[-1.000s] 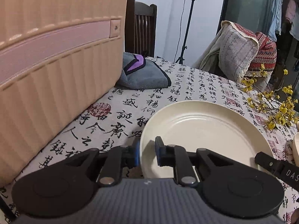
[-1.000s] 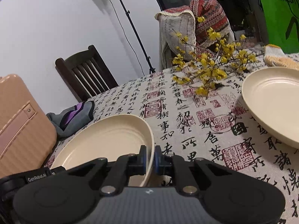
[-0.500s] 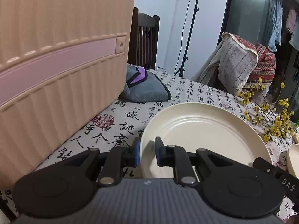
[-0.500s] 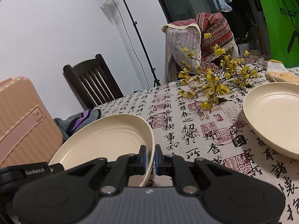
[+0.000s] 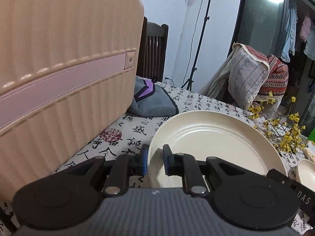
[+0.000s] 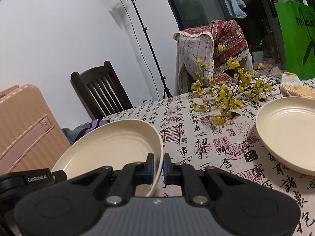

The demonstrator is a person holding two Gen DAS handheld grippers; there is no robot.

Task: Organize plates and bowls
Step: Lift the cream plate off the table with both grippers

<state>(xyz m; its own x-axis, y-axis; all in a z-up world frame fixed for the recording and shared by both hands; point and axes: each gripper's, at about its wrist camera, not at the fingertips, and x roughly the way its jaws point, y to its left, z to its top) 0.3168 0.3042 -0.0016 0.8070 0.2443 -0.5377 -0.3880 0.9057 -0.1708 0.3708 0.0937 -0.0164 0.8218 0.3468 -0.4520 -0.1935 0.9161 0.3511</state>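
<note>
A large cream plate (image 5: 212, 137) hangs just above the calligraphy tablecloth (image 5: 122, 137), held from both sides. My left gripper (image 5: 155, 161) is shut on its left rim. My right gripper (image 6: 158, 167) is shut on the right rim of the same plate (image 6: 110, 145), with the thin edge squeezed between the blue pads. A second cream plate (image 6: 289, 129) lies flat on the cloth to the right, apart from both grippers; its edge also shows in the left wrist view as a cream plate (image 5: 307, 174) at far right.
A ribbed pink suitcase (image 5: 59, 78) stands close on the left. A grey and purple cloth (image 5: 153, 102) lies behind the held plate. Yellow flower branches (image 6: 226, 94) sprawl between the two plates. A knit glove (image 6: 293, 82), a green bag (image 6: 297, 39) and a dark chair (image 6: 102, 90) stand further back.
Both grippers have risen a little together with the plate in them. More of the wall, lamp and suitcase top shows now. Both grips look the same.
</note>
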